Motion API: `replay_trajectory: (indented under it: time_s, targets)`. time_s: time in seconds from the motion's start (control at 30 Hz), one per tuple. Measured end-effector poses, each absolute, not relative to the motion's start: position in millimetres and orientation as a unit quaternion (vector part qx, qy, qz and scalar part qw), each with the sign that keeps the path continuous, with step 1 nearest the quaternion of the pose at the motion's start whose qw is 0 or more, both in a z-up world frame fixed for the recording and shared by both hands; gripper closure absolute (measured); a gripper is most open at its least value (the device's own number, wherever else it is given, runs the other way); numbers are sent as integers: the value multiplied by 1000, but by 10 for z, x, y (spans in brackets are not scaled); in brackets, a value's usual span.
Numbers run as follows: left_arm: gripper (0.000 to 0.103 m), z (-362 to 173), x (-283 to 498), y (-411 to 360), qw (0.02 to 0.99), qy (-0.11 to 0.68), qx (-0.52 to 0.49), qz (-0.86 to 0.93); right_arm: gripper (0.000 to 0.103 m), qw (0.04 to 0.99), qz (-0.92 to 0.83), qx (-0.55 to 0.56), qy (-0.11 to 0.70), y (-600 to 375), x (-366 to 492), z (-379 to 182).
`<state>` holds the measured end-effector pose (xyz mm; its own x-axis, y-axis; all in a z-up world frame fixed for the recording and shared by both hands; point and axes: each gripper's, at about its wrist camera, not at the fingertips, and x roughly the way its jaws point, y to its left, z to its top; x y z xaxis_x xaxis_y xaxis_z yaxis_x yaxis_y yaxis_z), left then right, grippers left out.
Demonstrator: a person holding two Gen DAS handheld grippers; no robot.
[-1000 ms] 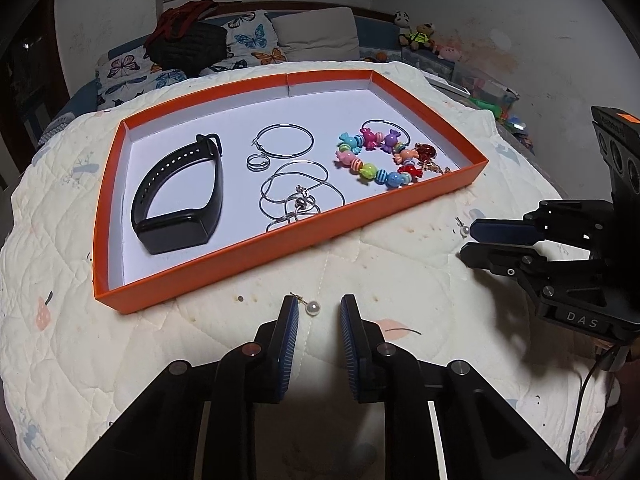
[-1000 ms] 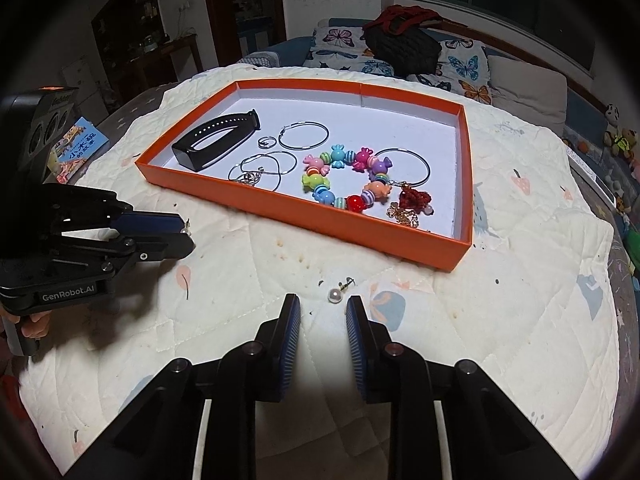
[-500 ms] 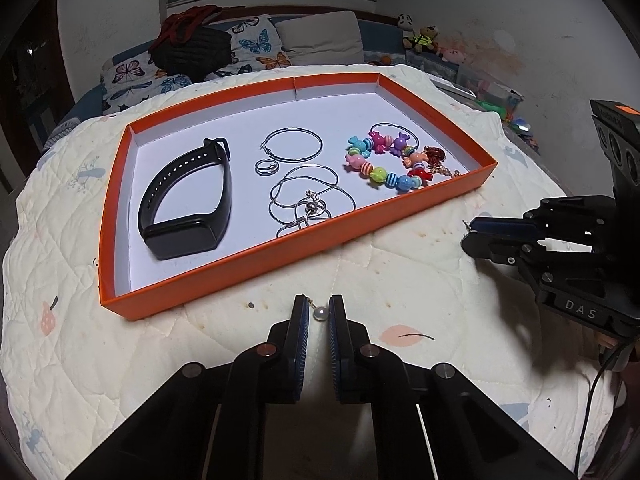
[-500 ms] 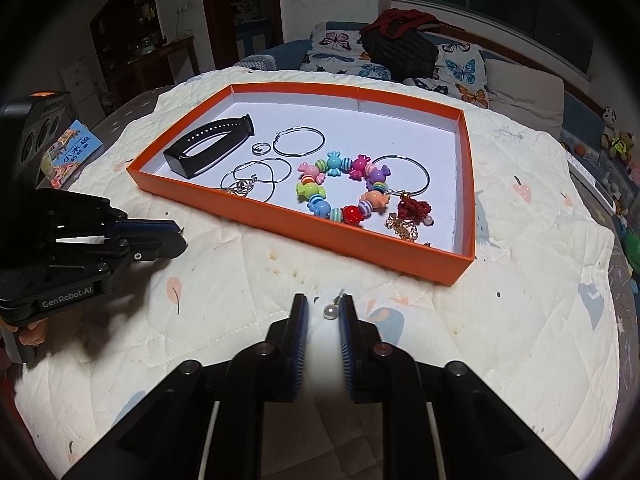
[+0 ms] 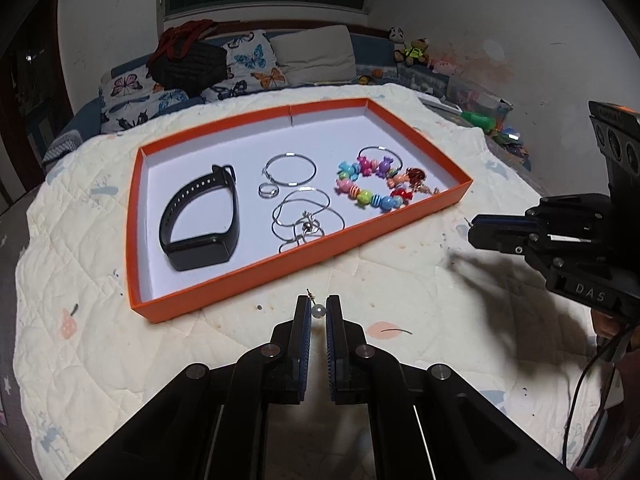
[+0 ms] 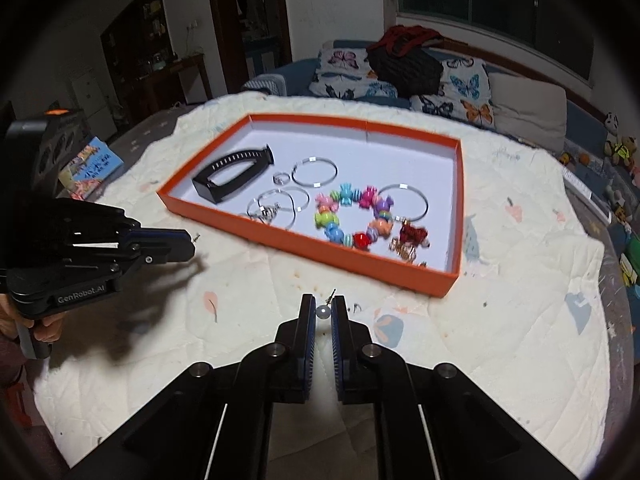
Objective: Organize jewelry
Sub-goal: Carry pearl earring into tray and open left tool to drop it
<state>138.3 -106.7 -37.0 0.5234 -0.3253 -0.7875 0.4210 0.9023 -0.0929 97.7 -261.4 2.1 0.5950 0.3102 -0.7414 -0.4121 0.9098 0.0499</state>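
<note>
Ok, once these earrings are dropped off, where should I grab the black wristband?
Grip the black wristband across its strap from above, one finger inside the loop and one outside. It rests on edge in the orange tray with the loop opening upward, and the strap wall is thin. The screen block at the near end looks bulkier.

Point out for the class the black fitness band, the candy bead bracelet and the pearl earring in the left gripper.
black fitness band (image 5: 199,253), left wrist view, on its screen.
candy bead bracelet (image 5: 363,197), left wrist view, on a green bead.
pearl earring (image 5: 318,311), left wrist view, on the pearl.
</note>
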Motion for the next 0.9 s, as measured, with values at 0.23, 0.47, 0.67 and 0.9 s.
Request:
replay_trajectory:
  time_s: [0.23,0.47,0.67,0.9]
  targets:
    - [96,-140,1416,-1048,880,420,49,-218,93,899,207,-57,381,-2622,1081,182]
    - [96,-11,1766,-1003,887,410,52,-206,93,906,199,-52,369,-2662,1322,266]
    - [96,-15,2130,-1039,887,412,58,-202,93,907,180,-53,377,-2699,1625,195]
    - [96,-162,2561,-1094,882,426,63,-191,93,904,163,-43,392,-2749,1897,80]
